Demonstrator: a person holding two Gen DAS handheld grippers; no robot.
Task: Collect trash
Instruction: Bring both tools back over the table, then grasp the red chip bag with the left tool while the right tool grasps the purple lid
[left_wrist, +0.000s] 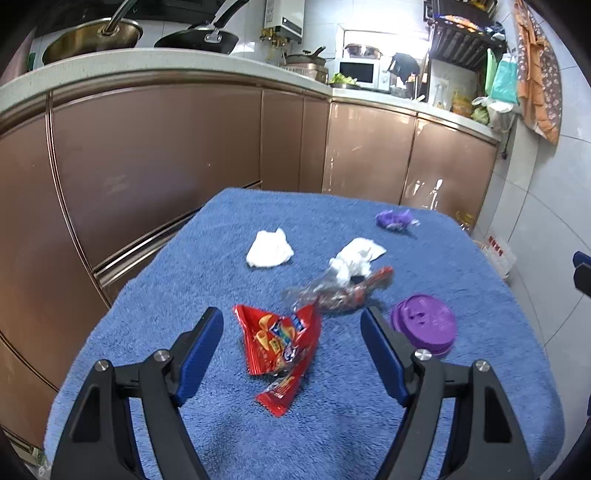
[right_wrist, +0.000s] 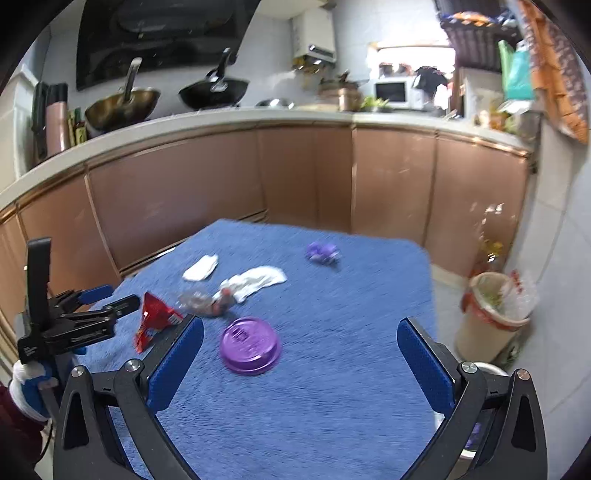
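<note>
Both sets of jaws stand wide apart and hold nothing. The left gripper (left_wrist: 291, 317) hangs low over the blue towel (left_wrist: 192, 266), its blue pads either side of the red snack wrapper (left_wrist: 279, 347), which lies flat and crumpled at lower centre of the left wrist view, not touched by either pad. The right gripper (right_wrist: 300, 326) is spread wider, and in its own view the purple lid (right_wrist: 250, 346) sits left of centre, nearer the left finger than the right.

The rest of the rubbish is strewn further up the towel: a clear crinkled wrapper (left_wrist: 332, 291) just above the red one, two white tissues (left_wrist: 269, 248) towards mid-frame, and a small purple wrapper (left_wrist: 395, 219) near the far edge. The waste bin (right_wrist: 491, 314), lined with a bag, stands on the floor at the right of the right wrist view, well apart from the table.

I'd say this is the reach for a first pick, nothing gathered by either tool yet. The left one needs to drop onto the red wrapper and close. The right needs to shift left to centre the lid, which looks low and flat, so a pad may have to get under the rim.
</note>
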